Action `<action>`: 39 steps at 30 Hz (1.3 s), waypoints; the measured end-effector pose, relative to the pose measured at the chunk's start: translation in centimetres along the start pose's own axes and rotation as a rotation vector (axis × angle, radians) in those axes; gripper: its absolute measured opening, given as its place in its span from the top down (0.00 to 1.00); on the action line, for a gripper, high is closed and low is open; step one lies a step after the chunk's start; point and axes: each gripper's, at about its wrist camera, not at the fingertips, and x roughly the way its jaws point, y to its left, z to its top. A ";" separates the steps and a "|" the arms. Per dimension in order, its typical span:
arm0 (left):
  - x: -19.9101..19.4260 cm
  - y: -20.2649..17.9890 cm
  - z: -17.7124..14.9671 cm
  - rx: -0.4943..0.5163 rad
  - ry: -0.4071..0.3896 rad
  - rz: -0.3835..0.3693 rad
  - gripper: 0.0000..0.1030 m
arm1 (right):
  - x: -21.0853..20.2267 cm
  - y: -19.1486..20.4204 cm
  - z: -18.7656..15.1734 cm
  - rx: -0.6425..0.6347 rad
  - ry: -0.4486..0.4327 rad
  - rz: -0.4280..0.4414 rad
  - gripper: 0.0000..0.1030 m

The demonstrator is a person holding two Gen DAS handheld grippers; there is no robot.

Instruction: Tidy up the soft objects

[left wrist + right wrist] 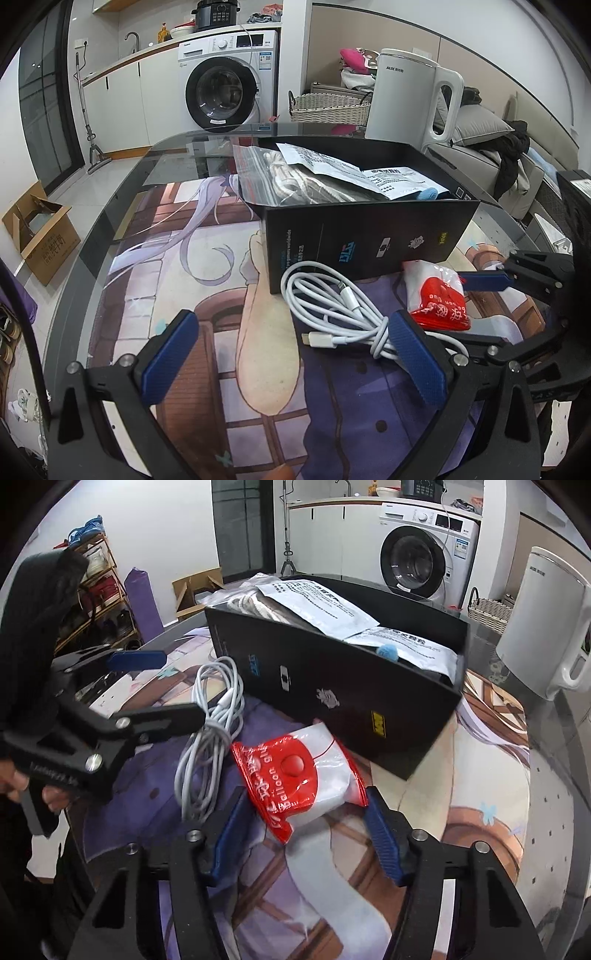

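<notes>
Red-and-white packet [299, 779] sits between right tool's [303, 834] blue pads [382, 836].

1. White front-load washing machine [225, 79] stood vs back wall, w/ black multicooker [216, 14] on top.
2. White AUX kettle [410, 98] sat on glass table [110, 206], behind the box.
3. Wicker basket [328, 107] beside kettle.
4. Open cardboard box [40, 232] on floor.
5. Shoe rack [98, 590] at far wall.
</notes>
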 end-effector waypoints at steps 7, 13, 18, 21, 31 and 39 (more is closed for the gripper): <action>-0.1 -0.1 0.0 0.001 0.002 0.005 0.00 | -1.9 -0.1 -2.2 0.011 0.014 0.003 0.40; -0.2 -0.4 0.1 0.001 0.022 -0.033 0.00 | -3.2 -0.7 -3.9 0.037 0.024 -0.022 0.39; -0.5 -0.9 0.5 -0.048 0.033 -0.125 0.00 | -3.1 -0.9 -3.9 0.037 0.029 -0.028 0.31; -0.5 -1.6 0.5 -0.048 0.040 -0.133 0.00 | -3.0 -1.3 -3.9 0.032 0.038 -0.032 0.27; 2.4 -4.2 0.7 -0.051 0.132 -0.059 0.00 | -3.2 -1.6 -4.7 0.022 0.036 -0.022 0.12; 1.7 -4.3 -0.2 0.028 0.167 -0.031 0.00 | -3.3 -1.8 -4.8 0.022 0.035 -0.019 0.08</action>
